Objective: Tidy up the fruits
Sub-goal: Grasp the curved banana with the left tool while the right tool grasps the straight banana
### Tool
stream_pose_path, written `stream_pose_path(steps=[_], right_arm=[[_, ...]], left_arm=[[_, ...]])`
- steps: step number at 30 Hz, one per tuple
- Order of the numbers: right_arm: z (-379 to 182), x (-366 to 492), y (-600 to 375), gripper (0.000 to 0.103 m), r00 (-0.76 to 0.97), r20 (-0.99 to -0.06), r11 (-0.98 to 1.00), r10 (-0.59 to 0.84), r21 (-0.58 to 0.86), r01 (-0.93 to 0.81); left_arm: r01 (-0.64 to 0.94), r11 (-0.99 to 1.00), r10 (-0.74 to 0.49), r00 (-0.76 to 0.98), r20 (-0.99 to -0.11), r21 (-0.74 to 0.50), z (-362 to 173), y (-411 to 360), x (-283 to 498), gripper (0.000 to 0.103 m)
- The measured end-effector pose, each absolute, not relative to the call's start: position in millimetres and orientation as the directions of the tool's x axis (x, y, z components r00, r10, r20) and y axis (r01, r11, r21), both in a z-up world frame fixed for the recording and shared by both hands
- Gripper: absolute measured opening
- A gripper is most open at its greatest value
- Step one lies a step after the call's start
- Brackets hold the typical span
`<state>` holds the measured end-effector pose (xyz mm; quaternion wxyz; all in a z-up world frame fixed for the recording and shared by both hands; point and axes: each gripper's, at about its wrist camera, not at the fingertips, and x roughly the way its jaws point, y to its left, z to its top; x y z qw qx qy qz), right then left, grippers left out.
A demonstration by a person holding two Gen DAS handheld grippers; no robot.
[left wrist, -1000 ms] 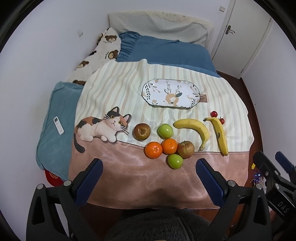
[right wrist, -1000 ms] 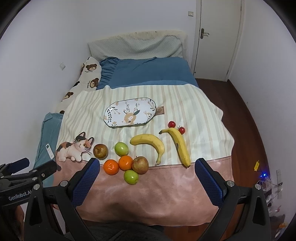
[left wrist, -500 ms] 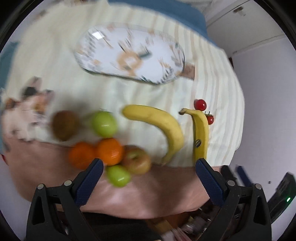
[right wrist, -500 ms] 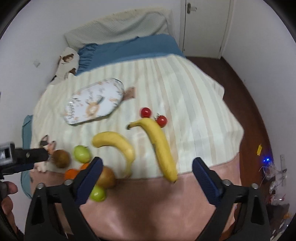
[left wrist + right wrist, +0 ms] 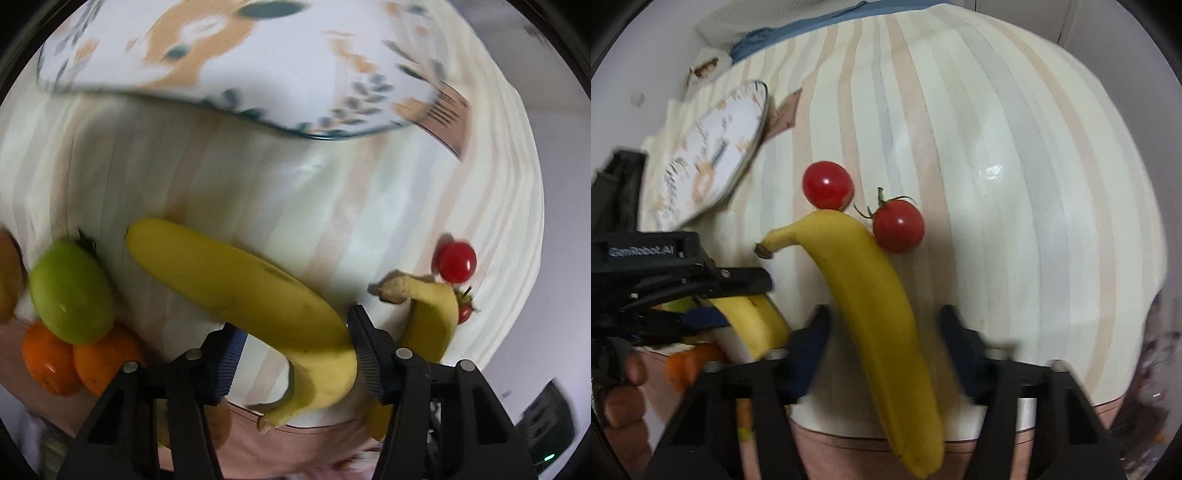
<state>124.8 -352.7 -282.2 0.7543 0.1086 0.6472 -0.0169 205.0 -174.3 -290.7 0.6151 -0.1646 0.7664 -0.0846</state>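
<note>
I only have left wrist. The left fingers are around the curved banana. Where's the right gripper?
Observer: The right gripper straddles the straighter banana. Its fingers are open, with a gap on each side.
Operator: What about the second tomato? I only get a sliver behind that banana.
Observer: The stemmed tomato is whole and rests against the banana's side, near the neck.
Operator: Does the right view show my left grasp?
Observer: Yes, side-on. The left gripper has the curved banana between its fingers. I cannot tell whether both pads touch it.
</note>
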Motion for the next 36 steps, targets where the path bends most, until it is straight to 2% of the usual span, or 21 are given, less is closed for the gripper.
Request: stream_pose_path(steps=[1, 4, 8, 11, 14, 16, 18, 22, 32, 36], right_arm=[[-282.3, 120.9, -353.8, 0.042, 0.155, -0.982, 0.976, 0.109, 0.135, 0.171], [-285.0, 103.9, -360.8, 0.039, 0.089, -0.991, 0.971, 0.101, 0.118, 0.207], [-290.3, 68.6, -377.4, 0.038, 0.023, -0.99, 0.951, 0.141, 0.141, 0.274], [-292.8, 56.4, -383.0, 0.039, 0.028, -0.988, 0.94, 0.152, 0.153, 0.306], [-298.7, 57.7, -386.0, 0.046, 0.037, -0.989, 0.932, 0.143, 0.147, 0.332], [-305.4, 57.7, -385.2, 0.046, 0.032, -0.992, 0.936, 0.118, 0.122, 0.329], [-308.3, 58.6, -380.0, 0.04, 0.03, -0.996, 0.939, 0.09, 0.094, 0.331], [-301.2, 56.4, -370.9, 0.039, 0.041, -0.996, 0.939, 0.076, 0.085, 0.333], [-241.0, 39.4, -378.8, 0.037, 0.119, -0.98, 0.911, 0.161, 0.194, 0.364], [-214.1, 46.4, -387.8, 0.037, 0.15, -0.966, 0.894, 0.212, 0.254, 0.369]], left_arm=[[-0.093, 0.944, -0.328, -0.185, -0.927, -0.315, -284.3, -181.6, 201.4, 0.048], [0.088, 0.952, -0.274, -0.176, -0.945, -0.293, -269.9, -203.6, 181.6, 0.047], [0.202, 0.94, -0.235, -0.206, -0.95, -0.276, -276.6, -224.6, 159.2, 0.05], [0.166, 0.948, -0.232, -0.222, -0.947, -0.271, -293.1, -229.6, 160.0, 0.05], [0.138, 0.951, -0.24, -0.23, -0.943, -0.275, -296.4, -228.4, 160.3, 0.05], [0.138, 0.952, -0.241, -0.215, -0.947, -0.273, -298.3, -230.0, 159.5, 0.047], [0.146, 0.95, -0.245, -0.198, -0.949, -0.275, -297.1, -233.6, 156.7, 0.046], [0.142, 0.941, -0.278, -0.188, -0.942, -0.306, -269.4, -231.8, 158.0, 0.042], [0.177, 0.91, -0.354, -0.136, -0.925, -0.374, -199.3, -233.2, 157.8, 0.036], [0.185, 0.905, -0.374, -0.088, -0.923, -0.384, -180.3, -205.8, 173.6, 0.032]])
